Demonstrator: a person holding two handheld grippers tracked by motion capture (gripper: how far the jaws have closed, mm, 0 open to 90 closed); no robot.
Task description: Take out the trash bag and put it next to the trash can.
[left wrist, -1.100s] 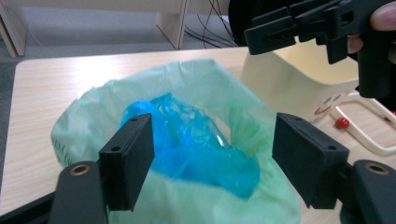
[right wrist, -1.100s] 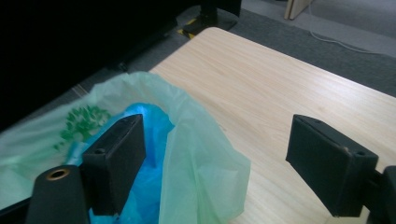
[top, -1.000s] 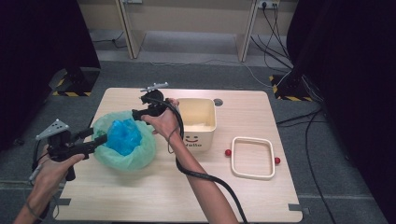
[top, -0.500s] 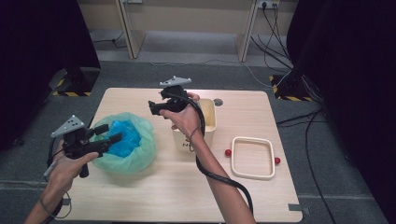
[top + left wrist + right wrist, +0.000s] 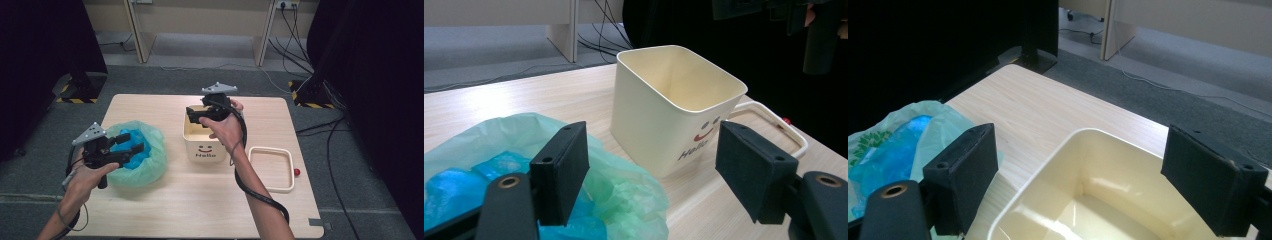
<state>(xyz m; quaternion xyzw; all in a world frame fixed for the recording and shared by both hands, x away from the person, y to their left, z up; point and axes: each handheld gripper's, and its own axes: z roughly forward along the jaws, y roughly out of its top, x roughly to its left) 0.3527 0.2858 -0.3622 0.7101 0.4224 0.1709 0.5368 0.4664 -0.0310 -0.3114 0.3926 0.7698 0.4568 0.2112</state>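
Cream bin (image 5: 204,145), green bag (image 5: 145,155) beside

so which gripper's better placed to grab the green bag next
Left. The left gripper hangs open right over the green bag, its jaws spread above the plastic in its own view. The right gripper is open over the cream bin, farther from the bag.

You have one cream bin (image 5: 204,145), one green bag (image 5: 145,165), one white frame (image 5: 271,170) and one red ball (image 5: 297,172).
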